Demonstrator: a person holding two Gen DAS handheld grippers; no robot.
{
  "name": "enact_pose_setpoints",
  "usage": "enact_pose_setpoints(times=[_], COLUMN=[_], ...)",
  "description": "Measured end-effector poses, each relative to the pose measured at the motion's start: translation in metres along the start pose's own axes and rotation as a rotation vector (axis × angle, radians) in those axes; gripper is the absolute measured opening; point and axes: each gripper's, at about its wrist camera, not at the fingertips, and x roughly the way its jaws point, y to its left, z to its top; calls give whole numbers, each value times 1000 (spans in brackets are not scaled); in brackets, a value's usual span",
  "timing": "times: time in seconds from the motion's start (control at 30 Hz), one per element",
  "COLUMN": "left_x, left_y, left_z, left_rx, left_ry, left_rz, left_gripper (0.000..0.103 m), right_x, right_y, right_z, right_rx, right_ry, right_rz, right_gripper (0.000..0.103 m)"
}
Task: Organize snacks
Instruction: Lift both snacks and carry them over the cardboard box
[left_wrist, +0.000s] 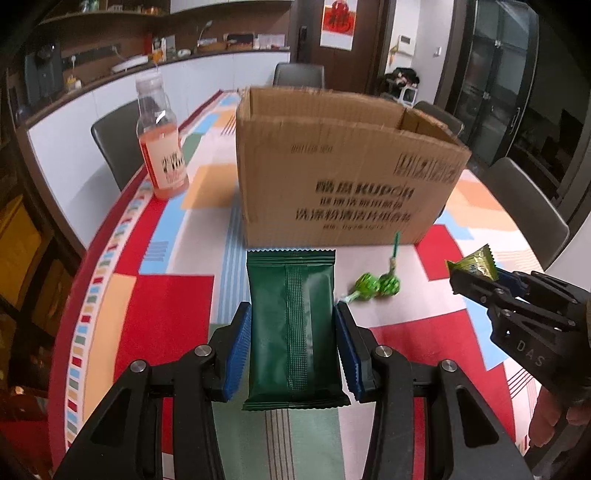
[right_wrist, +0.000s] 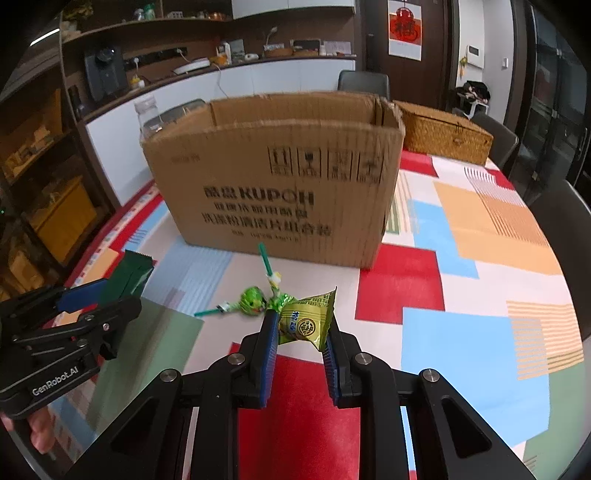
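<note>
A home dining room opening onto a kitchen. A table (right_wrist: 480, 258) under a bright patchwork cloth is ringed by dark chairs (left_wrist: 299, 75). Behind it runs a counter (left_wrist: 147, 68) with white cabinets, small appliances and shelving. A red paper decoration (right_wrist: 405, 26) hangs beside a dark door, and a glass-fronted cabinet (left_wrist: 491, 81) stands at right.

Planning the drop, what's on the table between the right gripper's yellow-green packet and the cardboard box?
Two green lollipops lie there on the tablecloth, between the packet and the box; the right wrist view shows it.
</note>
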Motion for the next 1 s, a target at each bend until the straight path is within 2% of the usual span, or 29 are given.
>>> enact_pose_setpoints(times=[0.63,1.0], left_x=[-64,-74], left_y=[-9,-14], left_z=[53,102], left_rx=[58,90], left_ry=[-228,-319], left_rz=[-19,-13], left_gripper=[44,44], right_x=[-61,-79], right_y=[5,1], right_z=[42,84], right_rx=[-38,-60], right_ry=[-199,-297], right_rz=[28,19], right_gripper=[24,24])
